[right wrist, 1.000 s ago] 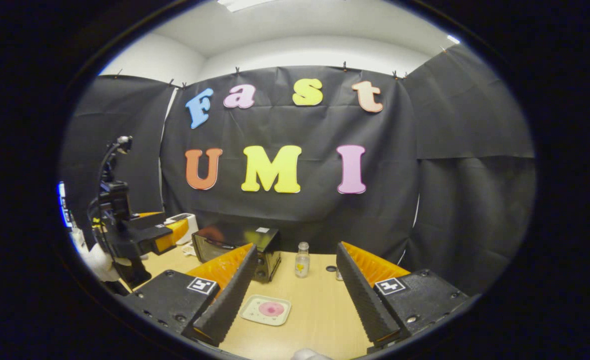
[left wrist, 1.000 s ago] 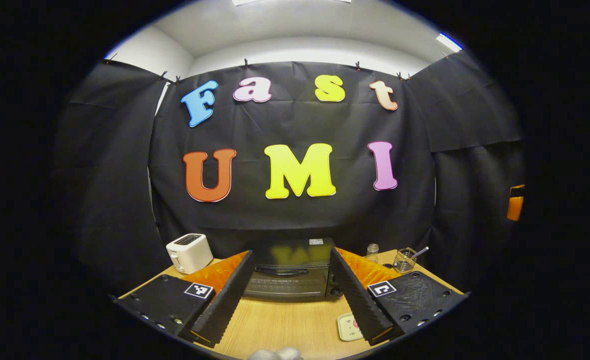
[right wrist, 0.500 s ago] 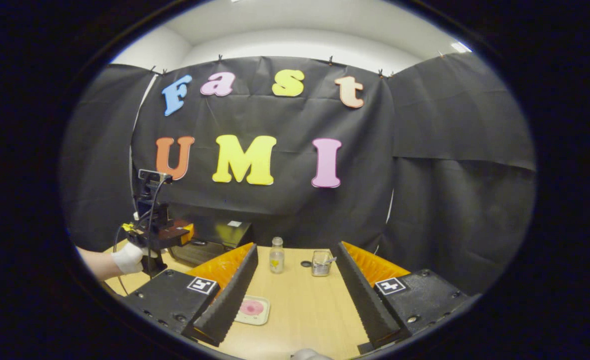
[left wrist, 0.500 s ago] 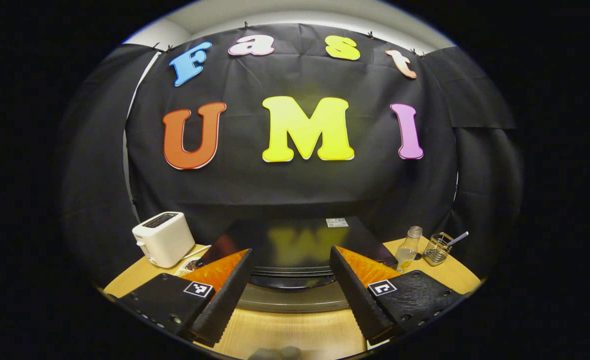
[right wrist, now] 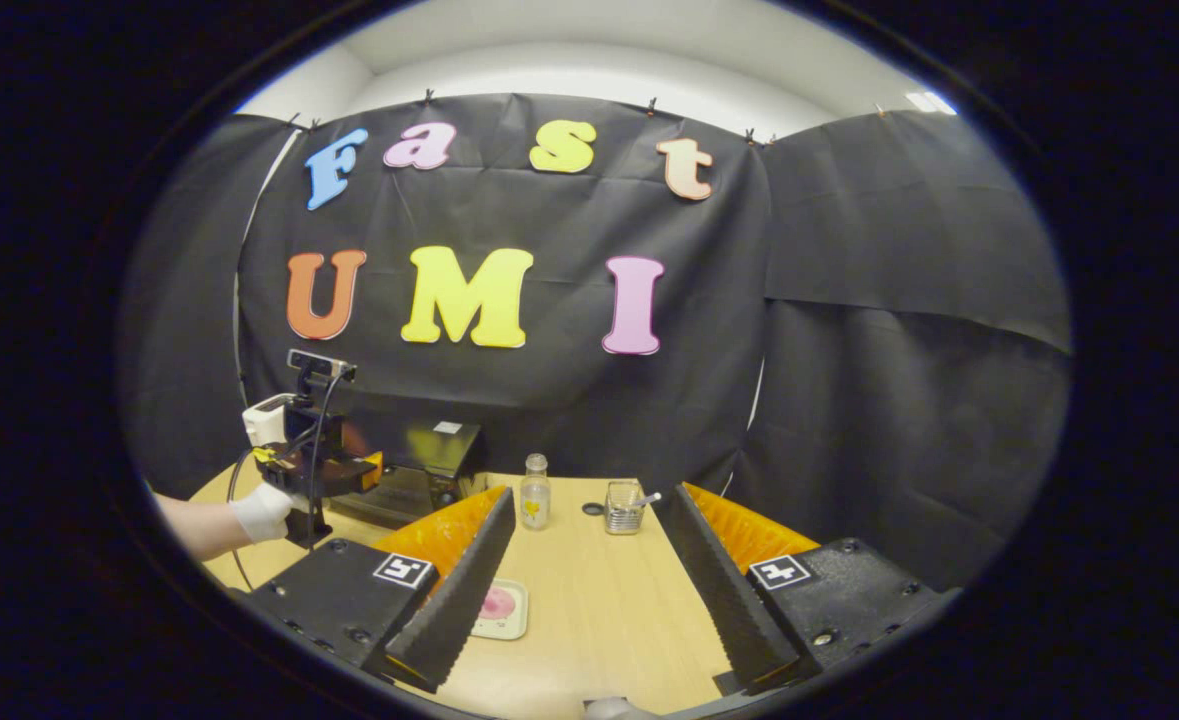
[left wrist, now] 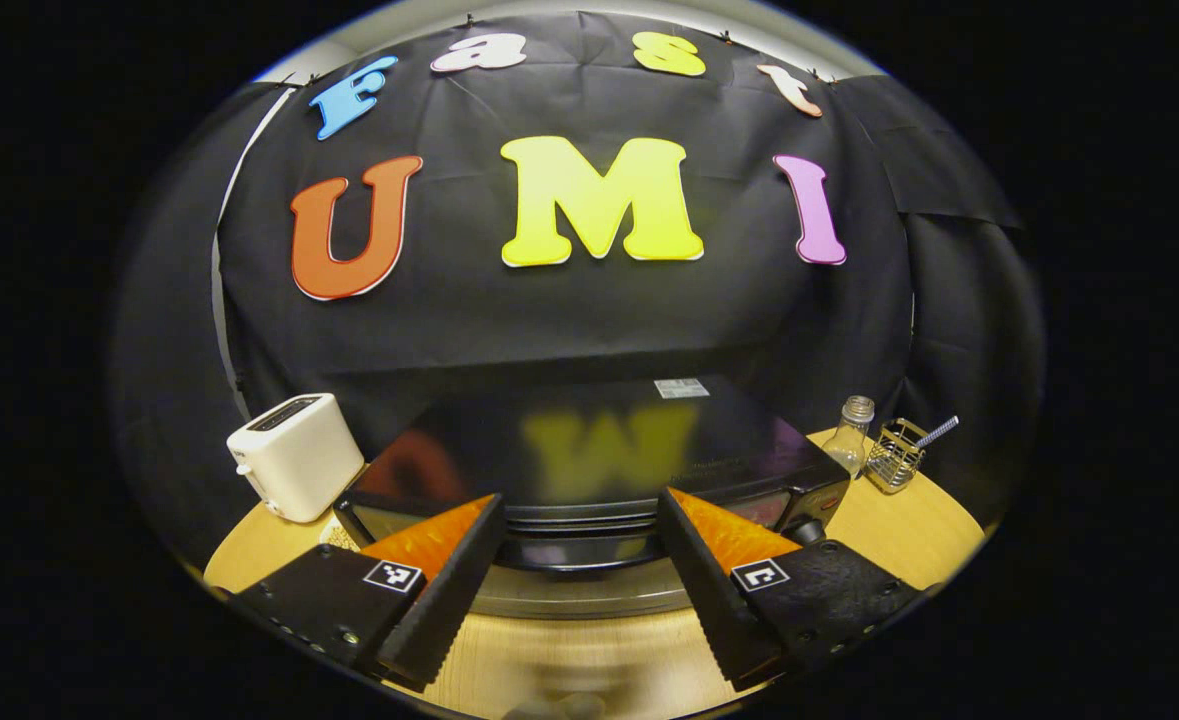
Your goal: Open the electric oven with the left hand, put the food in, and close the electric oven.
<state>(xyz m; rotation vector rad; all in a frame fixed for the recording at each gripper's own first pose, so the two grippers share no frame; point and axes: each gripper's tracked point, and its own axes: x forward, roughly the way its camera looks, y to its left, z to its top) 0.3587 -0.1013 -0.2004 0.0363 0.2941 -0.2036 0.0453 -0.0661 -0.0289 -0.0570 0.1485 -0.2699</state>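
The black electric oven [left wrist: 589, 450] stands right in front of my left gripper [left wrist: 579, 500]. That gripper is open, its two fingers wide apart at the top front of the oven, with the door handle [left wrist: 579, 522] lying across between them. The door looks shut. In the right gripper view a gloved hand holds the left gripper [right wrist: 349, 468] up against the oven [right wrist: 429, 460]. My right gripper [right wrist: 584, 495] hangs open and empty above the table. A small pale plate with pink food [right wrist: 499, 608] lies just inside its left finger.
A white toaster [left wrist: 294, 455] stands left of the oven. To the oven's right are a small glass bottle [left wrist: 854, 435] and a wire basket [left wrist: 899, 455] holding a utensil. The wooden table [right wrist: 599, 600] has bare room in front of the right gripper.
My left gripper has moved forward to the oven, which now looms much larger between its fingers. The right gripper view has swung slightly, so the plate sits closer to its left finger.
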